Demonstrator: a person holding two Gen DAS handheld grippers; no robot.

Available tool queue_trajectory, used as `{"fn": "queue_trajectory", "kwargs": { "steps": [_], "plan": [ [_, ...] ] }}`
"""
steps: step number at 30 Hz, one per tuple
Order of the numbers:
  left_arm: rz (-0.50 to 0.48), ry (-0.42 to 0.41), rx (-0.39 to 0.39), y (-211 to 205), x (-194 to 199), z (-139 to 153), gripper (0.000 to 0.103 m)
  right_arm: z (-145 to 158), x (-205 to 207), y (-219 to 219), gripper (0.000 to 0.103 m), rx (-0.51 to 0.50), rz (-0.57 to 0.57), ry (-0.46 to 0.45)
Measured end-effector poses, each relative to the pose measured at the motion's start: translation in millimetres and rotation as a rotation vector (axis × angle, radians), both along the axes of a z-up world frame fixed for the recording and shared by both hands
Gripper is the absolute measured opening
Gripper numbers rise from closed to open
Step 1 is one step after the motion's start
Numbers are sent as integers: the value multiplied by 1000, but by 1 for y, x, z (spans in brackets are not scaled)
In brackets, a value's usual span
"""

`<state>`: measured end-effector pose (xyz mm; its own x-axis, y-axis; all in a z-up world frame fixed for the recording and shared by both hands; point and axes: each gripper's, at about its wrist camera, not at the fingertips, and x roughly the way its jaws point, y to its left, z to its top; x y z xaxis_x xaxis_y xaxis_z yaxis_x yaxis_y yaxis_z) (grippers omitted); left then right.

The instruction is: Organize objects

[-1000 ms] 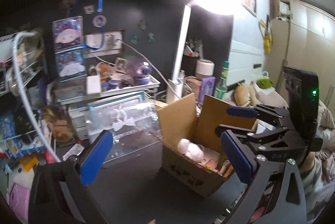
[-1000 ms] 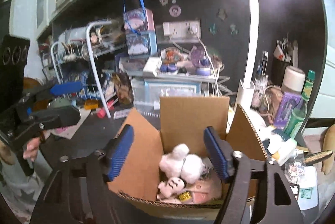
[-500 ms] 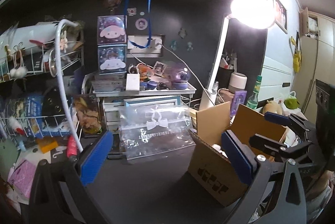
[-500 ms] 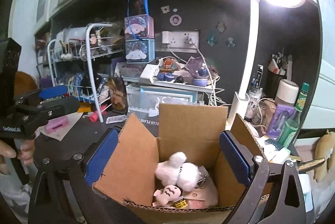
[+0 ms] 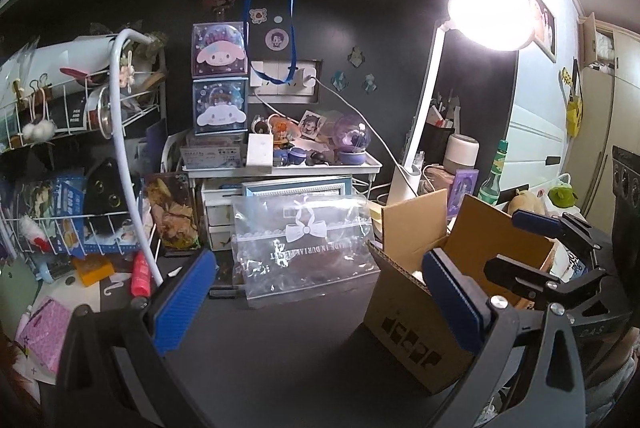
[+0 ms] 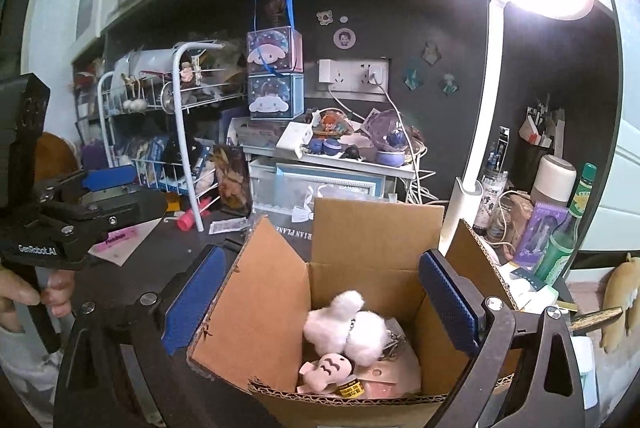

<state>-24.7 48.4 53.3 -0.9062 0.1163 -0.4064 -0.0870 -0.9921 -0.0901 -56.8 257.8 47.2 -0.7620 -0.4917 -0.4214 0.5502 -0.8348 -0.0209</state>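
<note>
An open cardboard box (image 6: 360, 252) stands on the dark desk; it also shows in the left wrist view (image 5: 408, 324) at the right. Inside lie a white plush toy (image 6: 348, 324), a small pink plush (image 6: 326, 372) and small trinkets. My right gripper (image 6: 320, 300) is open and empty, held over the box's near side. My left gripper (image 5: 316, 300) is open and empty, over the bare desk left of the box, facing a clear plastic pouch (image 5: 304, 248) with a bow print.
A white wire rack (image 5: 80, 163) full of items stands at left. A small white shelf (image 5: 280, 163) with figurines and two character boxes (image 5: 219, 83) is behind the pouch. A lit desk lamp (image 5: 492, 15), bottle (image 5: 492, 175) and pen cup stand at right.
Both grippers pulled back and rose. The left view swung left, away from the box toward the pouch and rack. The right gripper opened wider above the box.
</note>
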Motion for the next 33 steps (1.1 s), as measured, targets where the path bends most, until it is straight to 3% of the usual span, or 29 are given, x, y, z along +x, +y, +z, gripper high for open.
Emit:
{"fn": "queue_trajectory", "kwargs": {
  "steps": [33],
  "plan": [
    [7, -12, 10, -2, -5, -4, 102, -3, 1, -1, 98, -16, -12, -23]
  ]
}}
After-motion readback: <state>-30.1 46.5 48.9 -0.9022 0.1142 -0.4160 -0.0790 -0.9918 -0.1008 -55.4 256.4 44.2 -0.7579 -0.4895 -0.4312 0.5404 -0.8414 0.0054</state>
